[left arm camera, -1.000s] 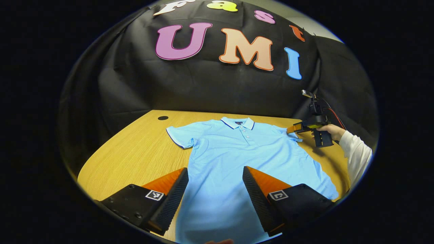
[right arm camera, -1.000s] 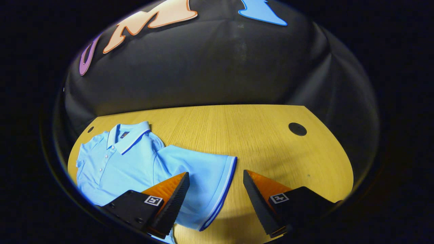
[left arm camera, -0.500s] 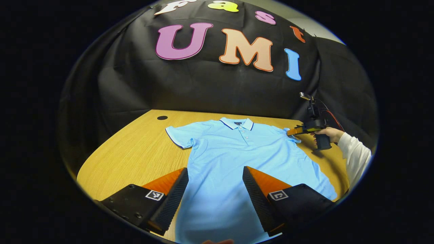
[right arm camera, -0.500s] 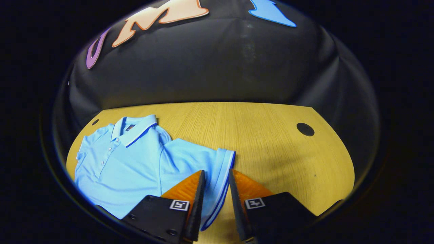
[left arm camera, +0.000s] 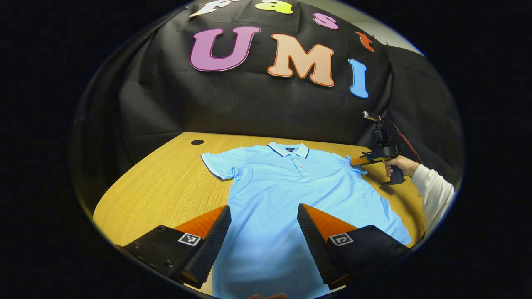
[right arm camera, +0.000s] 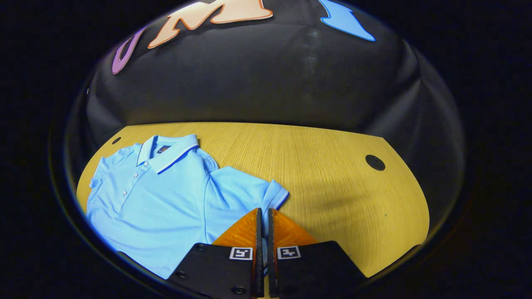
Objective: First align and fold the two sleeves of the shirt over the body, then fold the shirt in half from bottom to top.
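A light blue polo shirt (left arm camera: 291,187) lies flat and face up on the wooden table (left arm camera: 166,187), collar toward the wall. My left gripper (left arm camera: 264,226) hovers open over the shirt's lower body, nothing between its fingers. In the right gripper view the same polo shirt (right arm camera: 166,195) lies at the left, and my right gripper (right arm camera: 262,224) is shut on the hem of its near sleeve (right arm camera: 266,195). In the left gripper view that right gripper (left arm camera: 360,160) pinches the sleeve at the shirt's right shoulder, held by a hand (left arm camera: 401,165) in a white sleeve.
Round dark holes sit in the tabletop, one at the back left (left arm camera: 197,142) and one at the right (right arm camera: 375,162). The black cloth wall (left arm camera: 249,108) rises just behind the table. Bare wood (right arm camera: 332,174) stretches right of the shirt.
My right gripper closed from wide open onto the sleeve's hem, and the sleeve's edge has bunched up slightly. My left gripper has stayed open over the shirt's lower body.
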`<state>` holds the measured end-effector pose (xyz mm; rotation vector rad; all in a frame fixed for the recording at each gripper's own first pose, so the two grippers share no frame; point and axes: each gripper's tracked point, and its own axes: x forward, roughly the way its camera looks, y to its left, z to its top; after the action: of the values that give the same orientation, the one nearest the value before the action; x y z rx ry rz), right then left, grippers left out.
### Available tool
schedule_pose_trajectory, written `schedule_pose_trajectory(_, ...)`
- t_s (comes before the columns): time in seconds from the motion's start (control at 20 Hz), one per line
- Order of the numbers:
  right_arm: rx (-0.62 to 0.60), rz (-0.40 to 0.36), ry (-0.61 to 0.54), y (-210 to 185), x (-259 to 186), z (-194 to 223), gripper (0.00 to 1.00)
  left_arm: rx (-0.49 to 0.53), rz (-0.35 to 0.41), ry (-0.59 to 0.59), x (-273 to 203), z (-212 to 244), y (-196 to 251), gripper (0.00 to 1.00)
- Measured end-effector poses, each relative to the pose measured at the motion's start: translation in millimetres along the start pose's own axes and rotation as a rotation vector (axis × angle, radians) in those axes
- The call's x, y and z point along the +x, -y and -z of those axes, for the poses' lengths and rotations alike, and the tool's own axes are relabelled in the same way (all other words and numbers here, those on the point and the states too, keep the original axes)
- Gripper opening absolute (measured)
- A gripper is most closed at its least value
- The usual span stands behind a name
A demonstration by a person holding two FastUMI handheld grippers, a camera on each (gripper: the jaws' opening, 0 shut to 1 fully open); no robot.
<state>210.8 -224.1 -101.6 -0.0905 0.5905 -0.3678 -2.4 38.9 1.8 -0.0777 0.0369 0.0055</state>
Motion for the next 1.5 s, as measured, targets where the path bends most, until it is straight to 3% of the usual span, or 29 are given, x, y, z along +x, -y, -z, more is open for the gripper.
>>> schedule_pose_trajectory(0.1, -0.025, 0.068, 0.008, 8.2, -2.6, -3.9, 0.07, 0.001, 0.0, 0.0, 0.4, -1.1, -1.4, 0.96)
schedule_pose_trajectory(0.2, -0.005, 0.062, 0.051, 0.4, -10.7, -20.3, 0.05, 0.003, -0.007, -0.003, -0.7, 0.1, -4.8, 0.96)
schedule_pose_trajectory(0.5, 0.127, -0.123, 0.188, -71.0, -50.0, -74.1, 0.04, 0.016, -0.022, 0.014, -3.0, -4.9, -7.3, 0.96)
schedule_pose_trajectory(0.65, 0.159, -0.248, 0.224, -130.1, -71.1, -86.4, 0.04, 0.007, -0.012, 0.005, -2.4, -3.0, -4.4, 0.96)
schedule_pose_trajectory(0.85, 0.076, -0.311, 0.225, -204.4, -76.9, -81.5, 0.04, 0.012, -0.015, 0.012, -3.6, -5.1, -4.8, 0.96)
schedule_pose_trajectory(1.0, 0.018, -0.366, 0.146, -259.4, -70.2, -52.1, 0.04, 0.008, -0.012, 0.009, -5.6, -3.7, -4.2, 0.96)
schedule_pose_trajectory(1.2, 0.0, -0.442, 0.067, -297.9, -69.9, -20.2, 0.04, 0.003, -0.021, 0.009, -5.1, -3.9, -7.9, 0.96)
schedule_pose_trajectory(1.45, -0.044, -0.533, 0.102, -311.0, -99.0, -24.8, 0.19, -0.006, -0.011, -0.001, -3.5, -0.8, -4.4, 0.95)
schedule_pose_trajectory(1.5, -0.038, -0.57, 0.107, -315.5, -115.9, -26.4, 0.29, -0.007, -0.009, -0.001, -3.4, -1.4, -4.3, 0.96)
